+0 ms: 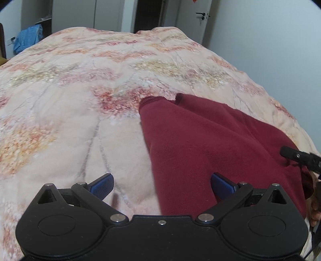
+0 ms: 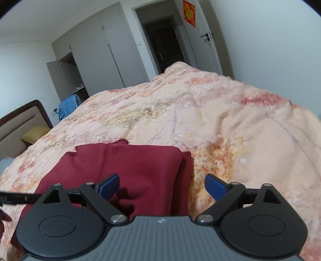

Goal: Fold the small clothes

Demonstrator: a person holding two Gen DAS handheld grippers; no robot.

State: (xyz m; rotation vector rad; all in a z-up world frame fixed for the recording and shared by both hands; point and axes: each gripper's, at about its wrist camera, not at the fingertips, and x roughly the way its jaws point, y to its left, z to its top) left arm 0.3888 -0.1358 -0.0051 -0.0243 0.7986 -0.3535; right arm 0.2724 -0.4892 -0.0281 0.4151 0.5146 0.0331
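Maroon garment (image 1: 210,144) lies folded; both hand-held grippers, left (image 1: 162,183) and right (image 2: 162,185), tilt down, spread empty.

Bedroom interior. A bed covered by a peach quilt (image 2: 200,112) with a floral print fills the foreground; a padded headboard (image 2: 22,122) with a dark wooden frame and a yellow pillow (image 2: 35,133) stand at its left. Behind, white walls (image 2: 270,40), a grey wardrobe (image 2: 96,54) with one door open, a blue cloth (image 2: 68,106) hanging below it, a dark doorway (image 2: 164,42), and a door (image 2: 202,40) bearing a red-and-gold poster (image 2: 189,12).
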